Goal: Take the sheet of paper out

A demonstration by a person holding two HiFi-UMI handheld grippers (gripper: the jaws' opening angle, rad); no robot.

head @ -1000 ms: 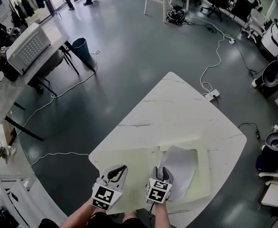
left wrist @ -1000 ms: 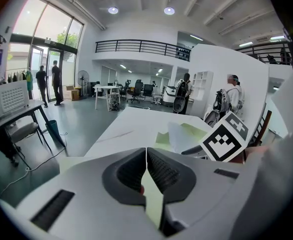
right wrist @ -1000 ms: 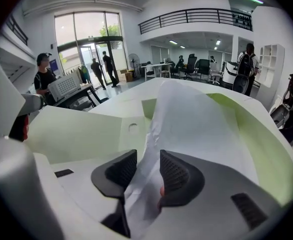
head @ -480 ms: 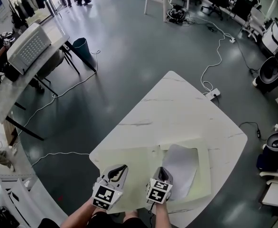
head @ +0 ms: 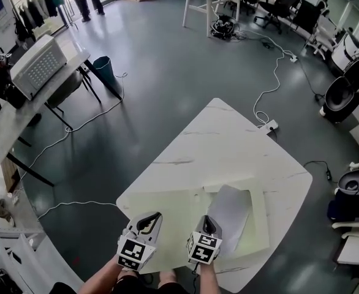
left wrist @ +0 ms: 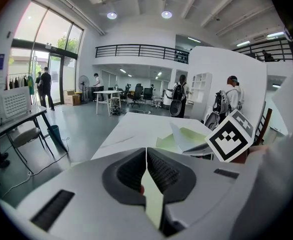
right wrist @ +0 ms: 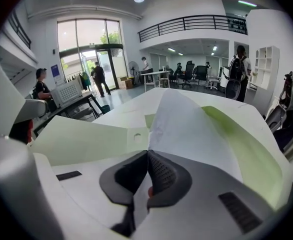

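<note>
While left gripper [head: 147, 220] pinches pale-green folder [head: 164, 204], right gripper [head: 205, 222] pinches curved white sheet [head: 231, 210].

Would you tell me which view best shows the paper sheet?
The head view: nearly the whole sheet of paper shows against the green folder. The right gripper view shows only its pinched near end; the left gripper view, a distant sliver.

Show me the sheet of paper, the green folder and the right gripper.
sheet of paper [head: 233, 208], head view, middle of the white sheet.
green folder [head: 167, 206], head view, its bare left flap.
right gripper [head: 207, 220], head view, jaw tips, shut on the sheet's near edge.
</note>
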